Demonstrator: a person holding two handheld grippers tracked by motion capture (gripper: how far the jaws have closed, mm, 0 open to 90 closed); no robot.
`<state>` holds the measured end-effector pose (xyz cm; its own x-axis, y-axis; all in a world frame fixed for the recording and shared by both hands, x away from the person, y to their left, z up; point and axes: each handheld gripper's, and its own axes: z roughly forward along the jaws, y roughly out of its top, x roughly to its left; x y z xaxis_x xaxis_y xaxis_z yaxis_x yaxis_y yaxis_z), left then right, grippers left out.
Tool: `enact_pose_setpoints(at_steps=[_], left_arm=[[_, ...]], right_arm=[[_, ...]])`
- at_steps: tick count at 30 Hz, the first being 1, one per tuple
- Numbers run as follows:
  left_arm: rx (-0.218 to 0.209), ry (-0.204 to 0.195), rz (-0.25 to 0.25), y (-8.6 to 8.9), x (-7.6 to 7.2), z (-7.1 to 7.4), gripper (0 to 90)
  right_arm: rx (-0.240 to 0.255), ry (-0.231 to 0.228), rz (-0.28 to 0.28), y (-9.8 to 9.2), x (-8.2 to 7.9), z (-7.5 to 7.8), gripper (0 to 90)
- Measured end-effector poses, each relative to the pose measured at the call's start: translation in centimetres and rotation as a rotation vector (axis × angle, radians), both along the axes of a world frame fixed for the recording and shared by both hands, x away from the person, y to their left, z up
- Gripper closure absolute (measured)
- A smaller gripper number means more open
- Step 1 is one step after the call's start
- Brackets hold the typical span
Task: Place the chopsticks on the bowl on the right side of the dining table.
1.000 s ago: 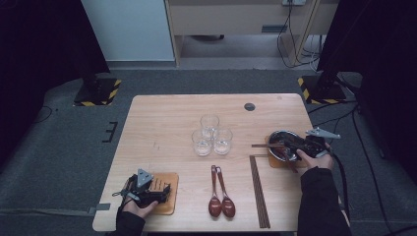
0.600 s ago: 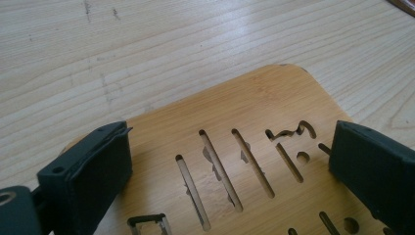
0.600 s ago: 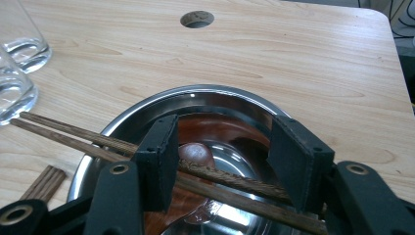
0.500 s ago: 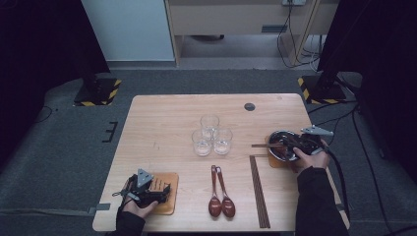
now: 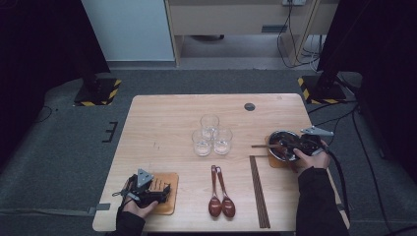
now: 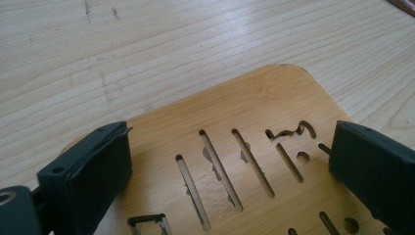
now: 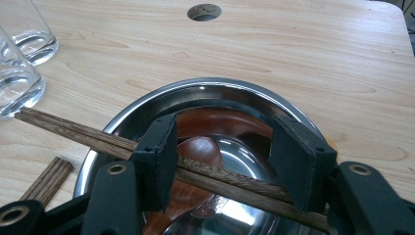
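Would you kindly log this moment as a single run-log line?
right gripper: open over bowl, chopsticks across rim between jaws | left gripper: open over wooden coaster | spoon: in bowl

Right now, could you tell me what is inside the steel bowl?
Inside the steel bowl lies a brown wooden spoon, with a pair of chopsticks laid across the rim above it. The right gripper covers the spoon's handle and the bowl's near part.

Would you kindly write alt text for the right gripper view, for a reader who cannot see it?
The right tool, jaws apart, hangs over a steel bowl holding a wooden spoon, with a pair of dark chopsticks lying across the bowl between the jaws. Two clear glasses stand at the left on the wooden table.
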<state>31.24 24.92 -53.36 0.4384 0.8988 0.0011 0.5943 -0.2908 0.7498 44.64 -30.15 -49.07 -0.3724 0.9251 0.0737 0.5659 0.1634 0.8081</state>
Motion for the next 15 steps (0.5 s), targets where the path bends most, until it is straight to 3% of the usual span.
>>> enact_pose_setpoints(at_steps=[15], left_arm=[[0.000, 0.000, 0.000, 0.00, 0.00, 0.00, 1.4]], right_arm=[[0.030, 0.002, -0.003, -0.23, -0.04, 0.02, 42.6]])
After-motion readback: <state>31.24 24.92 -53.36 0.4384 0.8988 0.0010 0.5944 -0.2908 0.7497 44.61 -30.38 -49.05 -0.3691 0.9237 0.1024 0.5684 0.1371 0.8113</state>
